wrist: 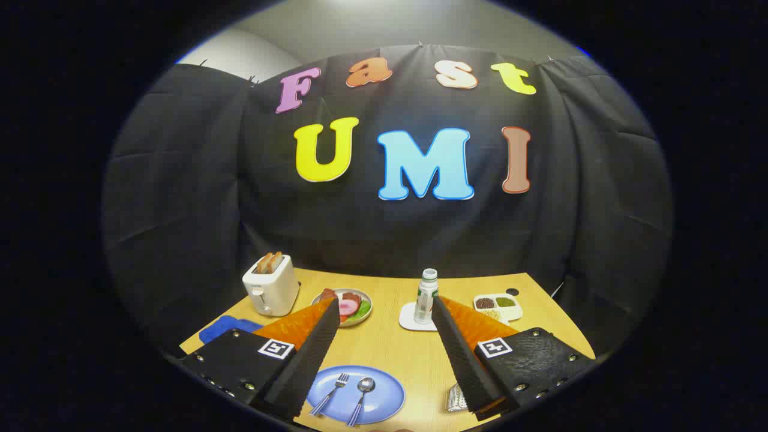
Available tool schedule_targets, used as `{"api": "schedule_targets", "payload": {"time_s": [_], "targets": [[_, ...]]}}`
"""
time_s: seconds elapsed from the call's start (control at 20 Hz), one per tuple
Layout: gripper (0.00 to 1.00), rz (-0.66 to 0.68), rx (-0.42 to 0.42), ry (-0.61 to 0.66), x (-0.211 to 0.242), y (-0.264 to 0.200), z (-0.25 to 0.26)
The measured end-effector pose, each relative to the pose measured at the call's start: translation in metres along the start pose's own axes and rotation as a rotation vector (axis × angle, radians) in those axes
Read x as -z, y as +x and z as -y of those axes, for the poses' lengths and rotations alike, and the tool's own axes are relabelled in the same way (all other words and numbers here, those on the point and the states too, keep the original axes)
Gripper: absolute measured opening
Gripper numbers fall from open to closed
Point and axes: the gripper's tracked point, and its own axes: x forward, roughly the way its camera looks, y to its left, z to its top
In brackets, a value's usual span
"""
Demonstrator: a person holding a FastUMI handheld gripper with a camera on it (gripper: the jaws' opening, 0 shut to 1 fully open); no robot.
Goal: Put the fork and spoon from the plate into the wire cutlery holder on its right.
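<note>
Blue-handled and silver-headed, the fork (331, 393) and spoon (360, 398) lay side by side on the blue plate (384, 396), fork to the left, spoon to the right, both with heads pointing away from the camera. The plate sat on the wooden counter (384, 348) low between the two fingers, nearer the left one, whose tip hid part of its left rim. The wire cutlery holder (455, 397) showed as a small patch of silvery mesh just right of the plate, mostly hidden behind the right finger.

The gripper (381, 306) hung above the counter with its fingers spread wide and nothing held between them, angled forward and slightly down over the plate. Each finger carried a square black-and-white marker tag; no words could be read on them.

Beyond the fingertips stood a clear bottle (425, 297) with a white cap on a white coaster (409, 319), its label too small to read. Left of it was a small plate of food (354, 305), and further left a white toaster (271, 287) with two slices standing in it. A blue cloth (219, 327) lay near the left finger. A white divided tray (498, 305) of seasonings sat beyond the right finger.
</note>
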Motion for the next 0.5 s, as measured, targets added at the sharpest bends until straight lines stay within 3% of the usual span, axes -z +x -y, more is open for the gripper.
{"api": "schedule_targets", "payload": {"time_s": [0.2, 0.5], "targets": [[0.96, 0.049, 0.035, 0.009, -0.022, 0.005, 0.01], [0.96, 0.046, 0.029, -0.041, -0.017, -0.006, 0.007]]}}
